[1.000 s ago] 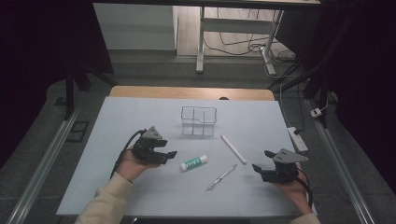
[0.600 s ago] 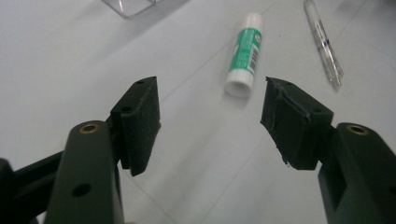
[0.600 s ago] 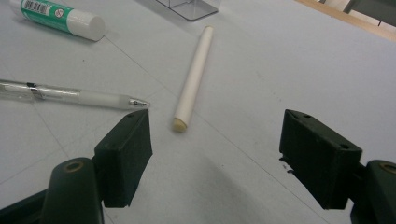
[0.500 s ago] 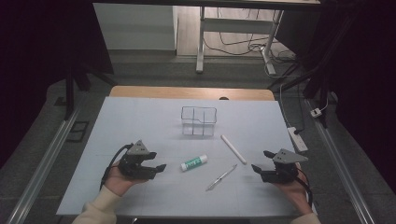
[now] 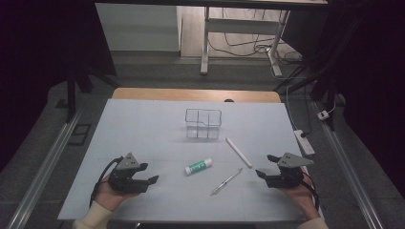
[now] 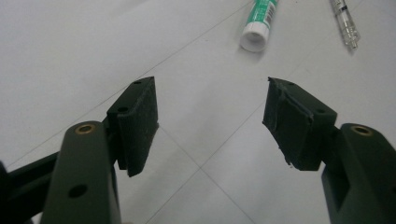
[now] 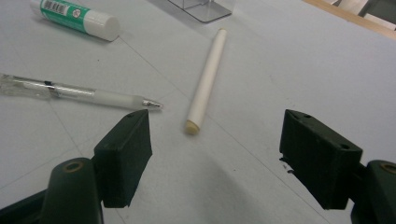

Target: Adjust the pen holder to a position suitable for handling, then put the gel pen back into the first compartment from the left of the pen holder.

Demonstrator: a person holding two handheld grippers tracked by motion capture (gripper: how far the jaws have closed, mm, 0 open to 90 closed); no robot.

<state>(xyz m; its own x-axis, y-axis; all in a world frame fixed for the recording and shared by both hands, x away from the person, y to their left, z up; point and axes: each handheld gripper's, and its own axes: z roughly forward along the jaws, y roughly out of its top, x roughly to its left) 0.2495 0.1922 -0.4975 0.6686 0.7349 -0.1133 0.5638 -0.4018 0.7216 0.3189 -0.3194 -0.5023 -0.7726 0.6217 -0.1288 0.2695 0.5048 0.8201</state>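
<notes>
Both grippers, left gripper [image 5: 154, 180] and right gripper [image 5: 261, 173], gape wide and empty, with glue stick [image 5: 198, 166], pen [image 5: 226, 181] and white stick [image 5: 238, 152] lying between them.

The left gripper [image 6: 210, 123] hangs over the pale worktop [image 6: 70, 51] with its two black jaws spread wide and nothing between them; they have just been opening. Ahead, near the top edge, a glue stick [image 6: 259, 21] lies white cap nearest, a clear pen [image 6: 345, 25] just beside it.
</notes>
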